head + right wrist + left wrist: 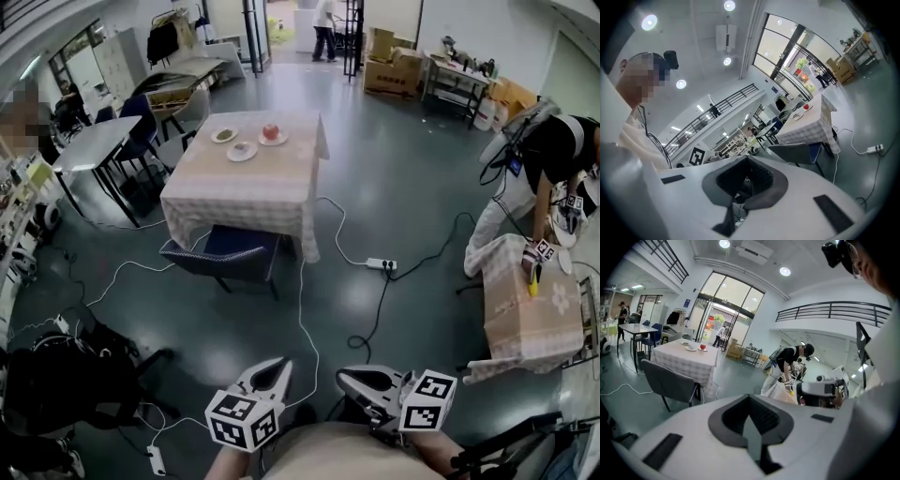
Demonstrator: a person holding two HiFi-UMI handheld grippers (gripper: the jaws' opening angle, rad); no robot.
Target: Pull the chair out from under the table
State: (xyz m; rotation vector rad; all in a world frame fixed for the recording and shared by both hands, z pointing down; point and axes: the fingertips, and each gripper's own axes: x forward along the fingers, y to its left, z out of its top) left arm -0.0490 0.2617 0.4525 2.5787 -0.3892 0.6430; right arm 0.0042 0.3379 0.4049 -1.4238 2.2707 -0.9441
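The chair [225, 255], with a grey back and dark blue seat, stands tucked under the near side of the table with the checked cloth [211, 192]. Both show in the left gripper view, chair [670, 380] and table [686, 361], and in the right gripper view, chair [797, 152] and table [808, 125]. My left gripper [278, 364] [750, 401] is shut and holds nothing, well short of the chair. My right gripper [343, 377] [746, 164] is beside it, also shut and empty. A stretch of bare floor lies between them and the chair.
Plates and a red apple [271, 132] sit on the table. A white cable and power strip [382, 265] cross the floor right of the chair. A person [553, 150] bends over a covered table [525, 314] at right. A grey table [94, 142] stands at left, dark gear [56, 384] at bottom left.
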